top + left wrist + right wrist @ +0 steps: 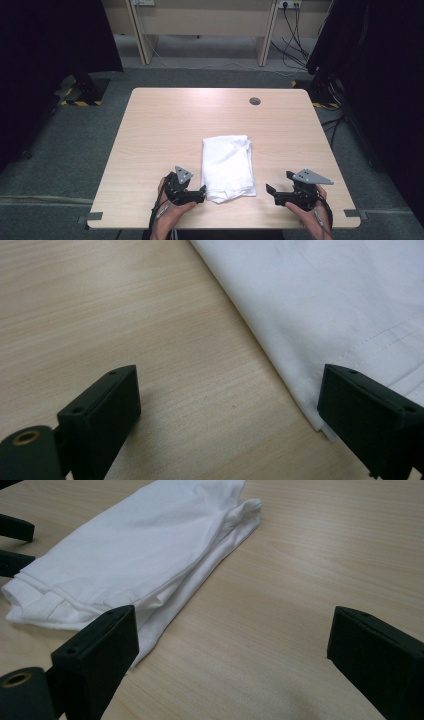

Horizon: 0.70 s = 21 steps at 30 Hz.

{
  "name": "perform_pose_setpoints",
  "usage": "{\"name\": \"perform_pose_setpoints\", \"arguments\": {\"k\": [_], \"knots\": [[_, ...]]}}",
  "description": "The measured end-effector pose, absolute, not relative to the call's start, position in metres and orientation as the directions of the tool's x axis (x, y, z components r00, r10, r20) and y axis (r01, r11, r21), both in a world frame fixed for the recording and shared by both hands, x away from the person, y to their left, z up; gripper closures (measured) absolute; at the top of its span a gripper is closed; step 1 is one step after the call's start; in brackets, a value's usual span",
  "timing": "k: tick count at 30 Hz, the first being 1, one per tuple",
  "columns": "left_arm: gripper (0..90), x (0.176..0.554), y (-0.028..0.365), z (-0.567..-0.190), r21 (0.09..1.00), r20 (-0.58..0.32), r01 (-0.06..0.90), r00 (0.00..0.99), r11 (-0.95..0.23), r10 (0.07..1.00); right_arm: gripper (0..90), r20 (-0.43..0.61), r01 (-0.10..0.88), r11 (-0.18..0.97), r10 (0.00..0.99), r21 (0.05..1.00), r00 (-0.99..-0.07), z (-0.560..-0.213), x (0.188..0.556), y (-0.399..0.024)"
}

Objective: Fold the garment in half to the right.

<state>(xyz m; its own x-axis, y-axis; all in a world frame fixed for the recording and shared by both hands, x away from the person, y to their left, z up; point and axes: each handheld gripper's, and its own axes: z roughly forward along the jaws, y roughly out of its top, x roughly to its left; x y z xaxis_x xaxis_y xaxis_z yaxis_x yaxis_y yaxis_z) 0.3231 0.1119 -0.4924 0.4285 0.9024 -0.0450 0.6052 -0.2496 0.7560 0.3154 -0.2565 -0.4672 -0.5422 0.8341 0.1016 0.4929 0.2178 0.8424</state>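
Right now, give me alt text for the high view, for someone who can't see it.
A folded white cloth lies on a light wooden table. A person's hands hold the left gripper at its near left corner and the right gripper a little apart on its right, both open.

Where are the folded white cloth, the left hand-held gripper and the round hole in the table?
Folded white cloth [227, 167]: high view, middle of its top layer.
Left hand-held gripper [203, 191]: high view, between its fingertips beside the cloth.
Round hole [255, 101]: high view, its centre, far side of the table.

Grey carpet floor [65, 145], wooden desk [200, 20], possibly curtains.
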Motion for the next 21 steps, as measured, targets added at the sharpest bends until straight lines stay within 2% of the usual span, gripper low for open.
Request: {"name": "perform_pose_setpoints", "arguments": {"k": [21], "knots": [[9.0, 0.323, 0.112, -0.492, 0.756, -0.045, 0.605, 0.429, -0.251, 0.902, 6.8, 0.096, 0.488, 0.211, 0.843, 0.847, -0.530, -0.476, 0.292, -0.264]]}}
